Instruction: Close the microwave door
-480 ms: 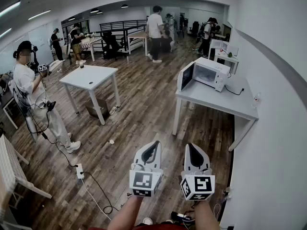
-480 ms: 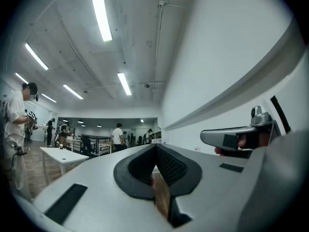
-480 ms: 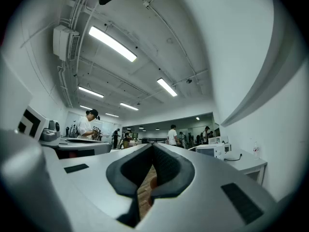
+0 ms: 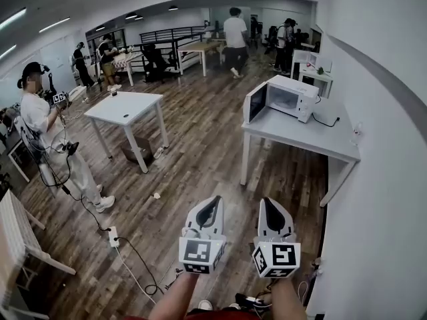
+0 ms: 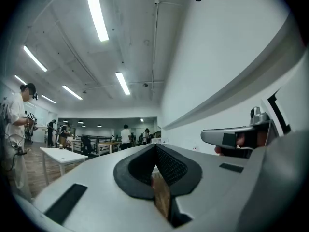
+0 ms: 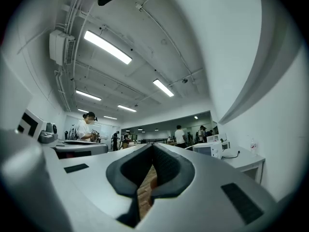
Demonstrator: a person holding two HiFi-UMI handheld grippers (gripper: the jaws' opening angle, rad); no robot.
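Well short of microwave (image 4: 291,97), door (image 4: 255,103) open.
Shut and empty, left gripper (image 4: 214,201) and right gripper (image 4: 267,203); approach, then push door's free edge.

Honestly, nothing readable on my feed right now. The cube (image 4: 200,254) on the left hand-held gripper (image 4: 213,204) and its twin (image 4: 277,259) on the right hand-held gripper (image 4: 268,205) only show black-and-white square marker patterns, no letters or digits. The microwave (image 4: 293,99) is too small for any brand, and the print on the bystander's white shirt (image 5: 21,122) is just a blur.
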